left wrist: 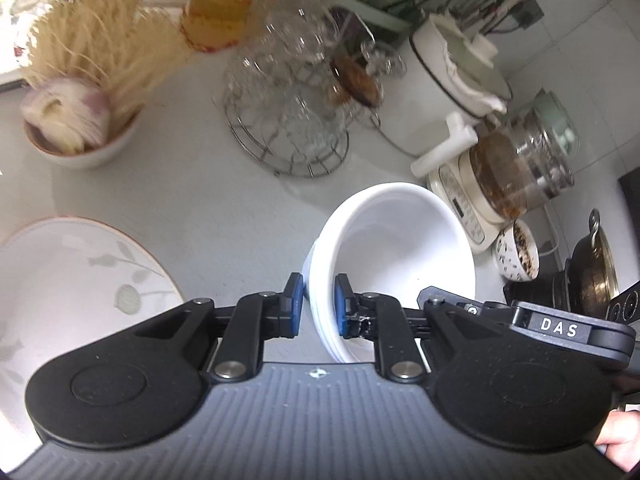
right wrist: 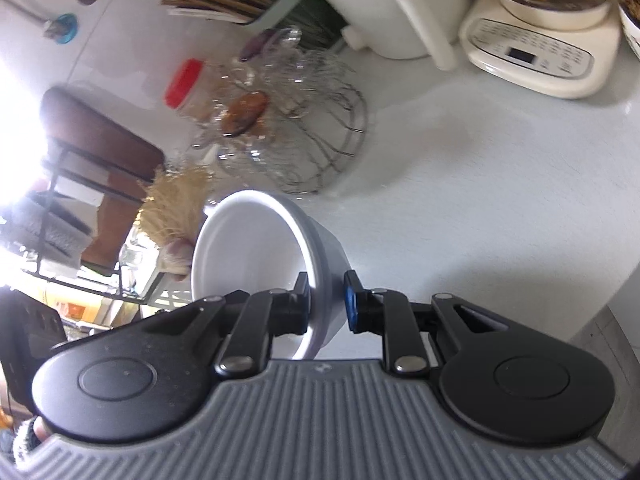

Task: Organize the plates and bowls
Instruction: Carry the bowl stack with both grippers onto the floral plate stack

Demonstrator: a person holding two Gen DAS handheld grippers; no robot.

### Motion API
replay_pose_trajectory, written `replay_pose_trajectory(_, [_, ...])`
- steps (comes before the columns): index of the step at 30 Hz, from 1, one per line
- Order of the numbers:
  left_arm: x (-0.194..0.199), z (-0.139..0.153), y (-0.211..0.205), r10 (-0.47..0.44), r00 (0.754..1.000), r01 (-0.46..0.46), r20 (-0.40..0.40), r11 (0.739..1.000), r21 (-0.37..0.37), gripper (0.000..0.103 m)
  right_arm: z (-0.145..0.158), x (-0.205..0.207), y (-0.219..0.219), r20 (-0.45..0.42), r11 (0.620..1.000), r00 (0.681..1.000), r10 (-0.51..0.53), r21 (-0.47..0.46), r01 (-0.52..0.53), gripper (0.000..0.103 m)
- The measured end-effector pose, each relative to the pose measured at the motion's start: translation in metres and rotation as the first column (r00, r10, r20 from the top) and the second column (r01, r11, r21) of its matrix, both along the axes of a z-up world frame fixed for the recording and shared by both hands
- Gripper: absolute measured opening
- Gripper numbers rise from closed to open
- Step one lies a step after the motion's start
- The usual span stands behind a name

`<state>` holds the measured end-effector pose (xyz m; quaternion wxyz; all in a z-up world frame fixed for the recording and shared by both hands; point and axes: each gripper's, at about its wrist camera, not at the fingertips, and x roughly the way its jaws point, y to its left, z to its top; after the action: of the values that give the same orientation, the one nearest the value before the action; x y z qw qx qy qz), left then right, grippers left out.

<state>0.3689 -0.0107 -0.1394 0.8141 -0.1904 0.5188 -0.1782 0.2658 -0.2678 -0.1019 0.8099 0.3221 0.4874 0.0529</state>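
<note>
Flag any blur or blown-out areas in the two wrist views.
Left wrist: brush and glass rack smeared by motion blur; held white bowl sharp. Right wrist: left edge blown out by window glare; glass rack blurred; gripped bowl fairly crisp.

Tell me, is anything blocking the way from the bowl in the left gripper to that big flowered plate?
Nothing visible does. The left gripper pinches the white bowl's rim, and only bare counter lies between it and the flowered plate.
</note>
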Motion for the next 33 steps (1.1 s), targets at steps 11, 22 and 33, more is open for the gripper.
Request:
replay_pose_trajectory(11, [-0.021,0.024,0.060,0.119,0.991,-0.118,0.055,0.993,-0.026,0.020,0.020,0.016,0.051,0.058,0.991,0.989,0.134,-0.005,-0.134,0.020])
replay_pose_trajectory(22, [-0.064,0.018,0.135,0.280,0.959,-0.279,0.051,0.960,-0.019,0.020,0.010,0.025,0.124,0.031,0.953,0.952,0.303,-0.006,-0.303,0.020])
replay_pose_trajectory(33, [-0.083,-0.032,0.181,0.364,0.930,-0.364,-0.045,0.931,0.010,0.020,-0.032,0.025,0.179,-0.086,0.901,0.902,0.423,-0.064,-0.428,0.020])
